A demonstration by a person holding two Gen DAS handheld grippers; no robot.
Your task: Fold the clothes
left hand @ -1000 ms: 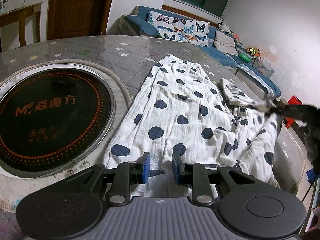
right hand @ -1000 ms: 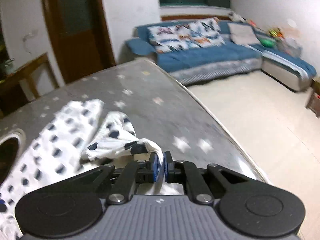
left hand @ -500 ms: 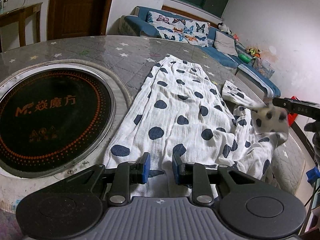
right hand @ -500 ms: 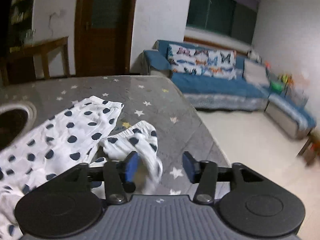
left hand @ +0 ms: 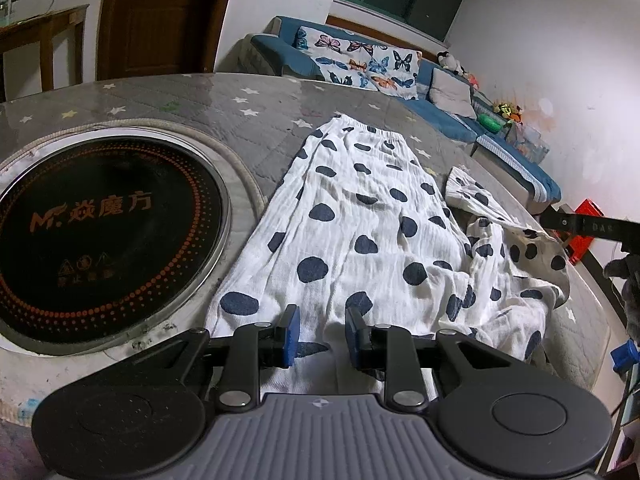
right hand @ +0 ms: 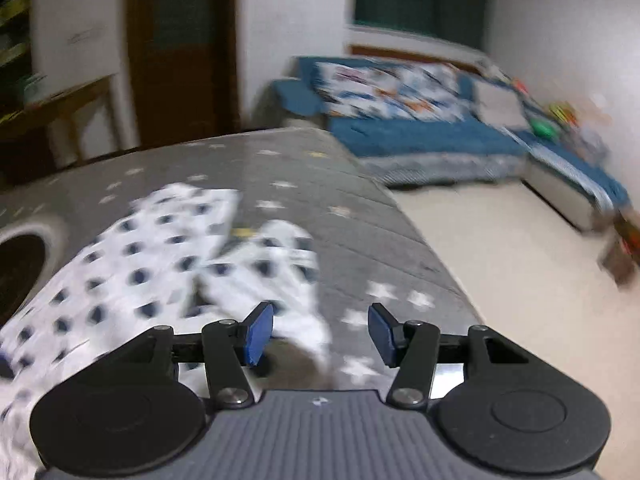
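Note:
White trousers with dark blue dots lie on the grey star-patterned table. One leg lies flat and stretched away from me; the other leg is crumpled at the right, near the table edge. My left gripper is open and empty, just above the near hem. My right gripper is open and empty, above the crumpled leg; it also shows in the left wrist view at the far right. The right wrist view is blurred.
A round black induction plate is set into the table left of the trousers. The table's right edge drops to a light floor. A blue sofa with butterfly cushions stands behind; a wooden door is at the back.
My right gripper opened and let go of the crumpled trouser leg, which dropped onto the table at the right. It then pulled back. My left gripper has not moved.

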